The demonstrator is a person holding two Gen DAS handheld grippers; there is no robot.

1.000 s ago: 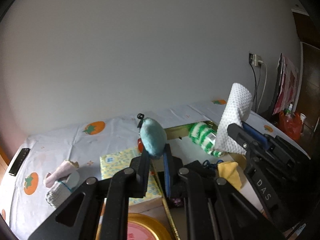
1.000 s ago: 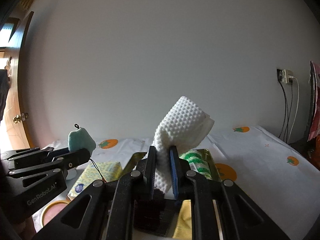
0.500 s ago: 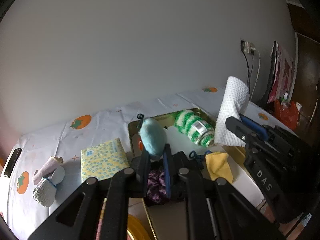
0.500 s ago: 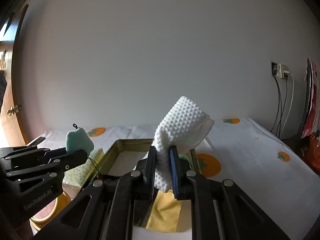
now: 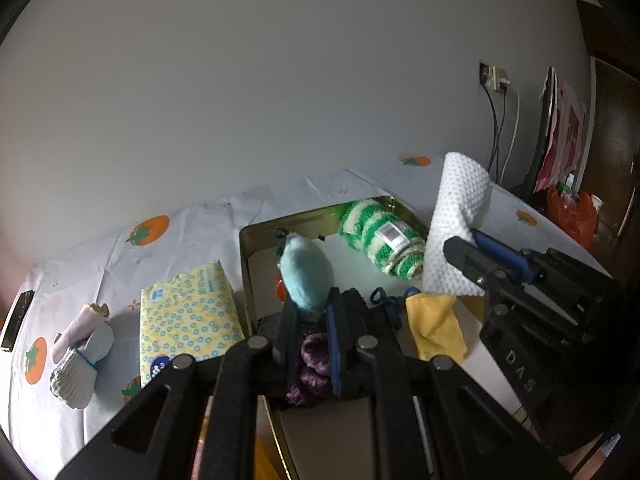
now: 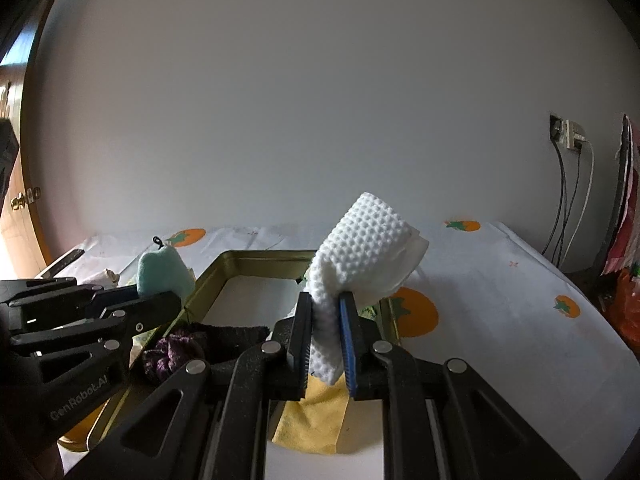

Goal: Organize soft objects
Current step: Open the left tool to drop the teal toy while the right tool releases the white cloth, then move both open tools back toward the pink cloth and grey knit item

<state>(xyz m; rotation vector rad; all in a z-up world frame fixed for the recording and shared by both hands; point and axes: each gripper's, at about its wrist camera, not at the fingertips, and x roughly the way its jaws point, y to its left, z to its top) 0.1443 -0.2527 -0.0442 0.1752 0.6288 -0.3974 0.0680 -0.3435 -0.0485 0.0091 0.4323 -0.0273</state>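
Both grippers have come down and forward over the gold tray (image 5: 245, 264).
Left gripper (image 5: 310, 316) pinches a blue plush toy (image 5: 306, 276); right gripper (image 6: 325, 330) pinches a white bumpy cloth (image 6: 368, 248). Both hang above the tray, where a striped green roll (image 5: 380, 240), a yellow cloth (image 5: 436, 326) and a purple knit thing (image 5: 314, 356) lie. Let go too early, the toy may roll off onto the worktop (image 5: 192, 220).

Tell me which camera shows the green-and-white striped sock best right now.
The left wrist view. There the striped sock lies in full sight inside the gold tray, label showing, behind the yellow cloth. In the right wrist view the white cloth in the right gripper hides nearly all of it.
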